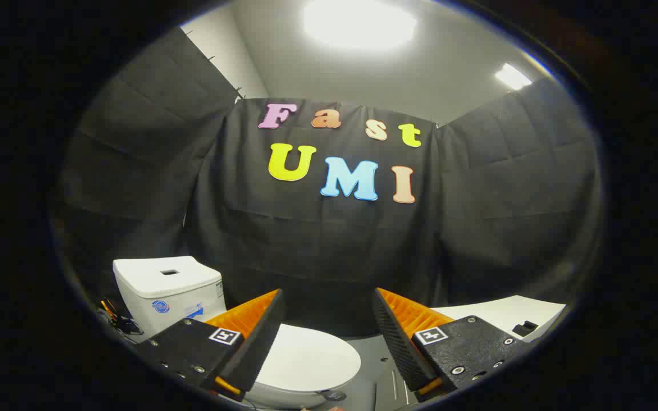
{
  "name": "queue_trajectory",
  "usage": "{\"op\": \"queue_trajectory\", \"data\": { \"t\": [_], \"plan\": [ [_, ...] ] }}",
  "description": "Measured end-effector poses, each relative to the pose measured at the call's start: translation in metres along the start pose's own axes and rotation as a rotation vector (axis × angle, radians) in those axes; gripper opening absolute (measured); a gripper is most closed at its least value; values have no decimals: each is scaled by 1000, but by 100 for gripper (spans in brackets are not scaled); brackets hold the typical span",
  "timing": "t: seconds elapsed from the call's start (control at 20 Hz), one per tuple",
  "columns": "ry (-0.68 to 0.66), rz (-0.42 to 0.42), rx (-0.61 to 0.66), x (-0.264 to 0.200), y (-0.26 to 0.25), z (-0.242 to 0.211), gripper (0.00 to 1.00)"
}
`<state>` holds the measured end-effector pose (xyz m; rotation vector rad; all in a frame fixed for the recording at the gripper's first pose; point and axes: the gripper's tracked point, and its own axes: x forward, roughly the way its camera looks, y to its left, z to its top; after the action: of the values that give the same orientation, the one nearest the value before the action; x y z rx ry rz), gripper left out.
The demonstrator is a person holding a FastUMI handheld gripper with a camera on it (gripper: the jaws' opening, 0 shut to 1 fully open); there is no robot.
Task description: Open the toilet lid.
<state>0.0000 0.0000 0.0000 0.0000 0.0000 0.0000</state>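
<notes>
Now you're approaching: tongs (327, 334) spread, gripping nothing, hovering over the closed lid (306, 359); next, hook its front edge.

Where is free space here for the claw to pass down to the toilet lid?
The open claw has bare grey floor between the closed white oval toilet lid and the white board. Crowded: cables beside the white cistern.

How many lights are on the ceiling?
2. A big light glows high above the back wall, and a smaller light sits over the side wall. Others may be hidden. Below, the open claw hovers above the toilet's shut lid.
</notes>
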Motion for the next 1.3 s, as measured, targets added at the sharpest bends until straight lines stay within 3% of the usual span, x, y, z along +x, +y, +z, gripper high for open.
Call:
{"op": "queue_trajectory", "data": {
  "t": [1.3],
  "plan": [
    [-38, -86, 187, -9, -22, 9, 95]
  ]
}}
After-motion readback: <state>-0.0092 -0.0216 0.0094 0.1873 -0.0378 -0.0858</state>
